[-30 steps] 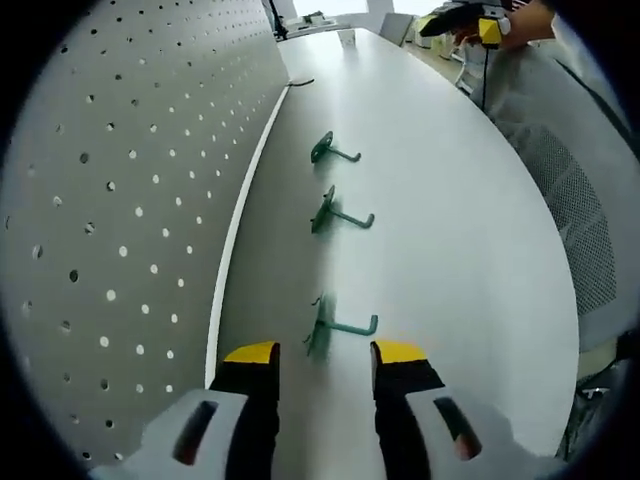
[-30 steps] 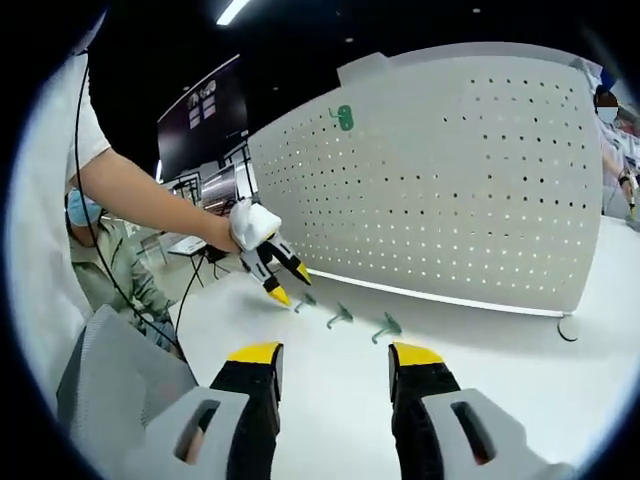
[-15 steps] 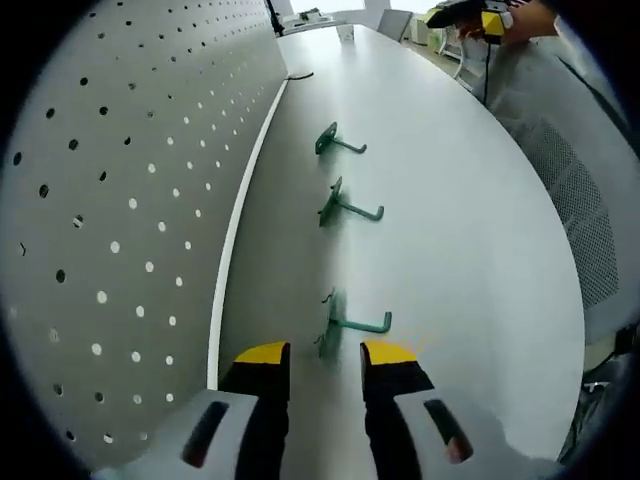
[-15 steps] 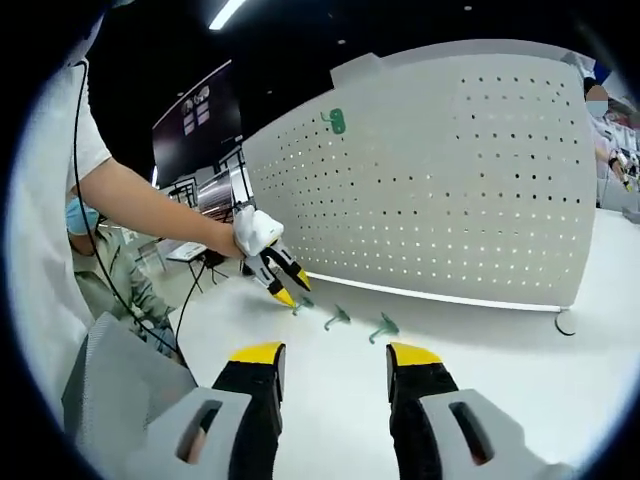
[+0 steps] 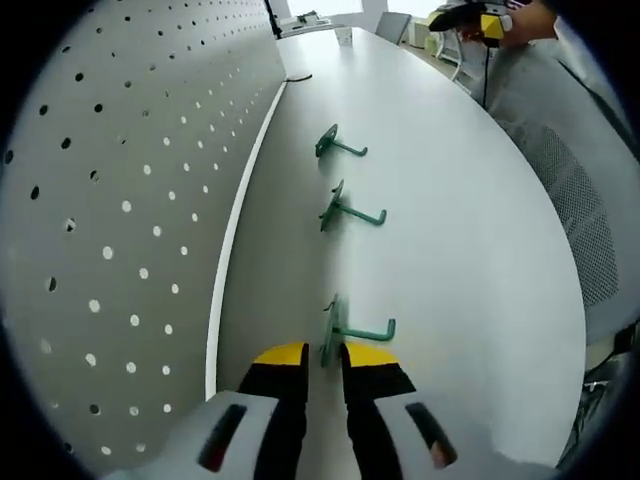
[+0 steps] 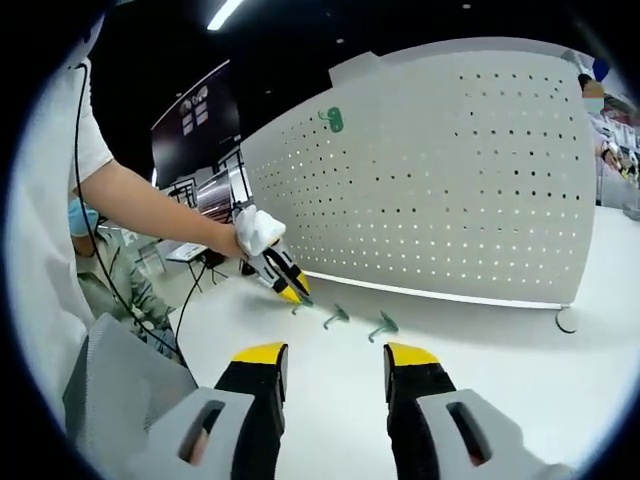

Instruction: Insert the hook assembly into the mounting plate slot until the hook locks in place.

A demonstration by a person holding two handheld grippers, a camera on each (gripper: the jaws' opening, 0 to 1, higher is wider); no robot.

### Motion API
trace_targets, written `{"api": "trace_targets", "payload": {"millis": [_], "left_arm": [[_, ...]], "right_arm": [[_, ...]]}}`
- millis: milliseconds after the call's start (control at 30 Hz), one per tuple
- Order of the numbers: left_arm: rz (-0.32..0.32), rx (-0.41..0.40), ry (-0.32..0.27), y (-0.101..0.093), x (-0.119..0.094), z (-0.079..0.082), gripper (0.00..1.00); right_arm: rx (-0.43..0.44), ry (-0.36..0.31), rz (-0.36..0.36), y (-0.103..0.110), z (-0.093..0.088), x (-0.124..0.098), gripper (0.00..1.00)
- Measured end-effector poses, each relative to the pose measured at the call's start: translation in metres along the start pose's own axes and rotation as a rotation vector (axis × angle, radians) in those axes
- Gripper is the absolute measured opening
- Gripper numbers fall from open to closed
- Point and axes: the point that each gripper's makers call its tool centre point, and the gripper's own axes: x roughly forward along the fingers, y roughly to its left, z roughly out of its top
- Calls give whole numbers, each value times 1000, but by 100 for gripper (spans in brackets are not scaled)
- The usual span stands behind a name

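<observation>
Three green hooks lie in a row on the white table (image 5: 460, 250) beside the white pegboard (image 5: 120, 200). My left gripper (image 5: 325, 355) has its yellow-tipped jaws closed in on the back plate of the nearest hook (image 5: 358, 330). The middle hook (image 5: 350, 211) and far hook (image 5: 339, 147) lie free. The right gripper view shows the left gripper (image 6: 290, 290) low on the table at the end hook, the other two hooks (image 6: 337, 316) (image 6: 383, 325) beside it, and one green hook (image 6: 333, 120) hanging high on the pegboard (image 6: 450, 170). My right gripper (image 6: 325, 355) is open and holds nothing.
A grey mesh chair (image 5: 570, 200) stands along the table's right edge, also seen as the chair (image 6: 110, 390) at lower left. A seated person (image 6: 100, 270) is behind the table. A black cable (image 5: 297, 78) lies at the pegboard's far foot.
My left gripper's jaws have narrowed step by step around the nearest hook's back plate. The right gripper stays open and about where it was.
</observation>
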Motion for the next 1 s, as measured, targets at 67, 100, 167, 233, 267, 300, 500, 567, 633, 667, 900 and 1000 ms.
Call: {"api": "trace_targets", "payload": {"millis": [67,100,167,233,267,300,500,567,633,667,900,1000], "left_arm": [[-10,-16,1,-2,0,0,8],[-15,-12,2,-4,0,1,7],[-16,-7,4,-4,0,0,5],[-15,-25,7,-5,0,-1,5],[-11,-25,7,-4,0,0,5],[-10,-27,9,-4,0,-1,4],[3,-38,13,-3,0,0,3],[12,-20,8,-4,0,0,2],[16,-35,2,-3,0,-1,2],[18,-36,-3,-3,0,-1,2],[64,-88,-84,4,-6,11,1],[80,-105,-110,5,-10,14,1]], "right_arm": [[-1,5,0,0,-1,0,36],[-1,6,0,0,-1,1,36],[0,5,1,0,-1,0,35],[3,2,1,0,0,0,35],[3,2,-2,0,0,0,35],[3,2,-2,0,0,0,35],[5,-4,-2,-1,1,0,35],[3,-3,-4,-1,1,0,35],[5,-3,-2,-1,1,0,35],[4,-3,-2,-1,1,0,36],[4,-4,-1,-1,2,0,36],[6,-7,-2,-1,2,0,36]]}}
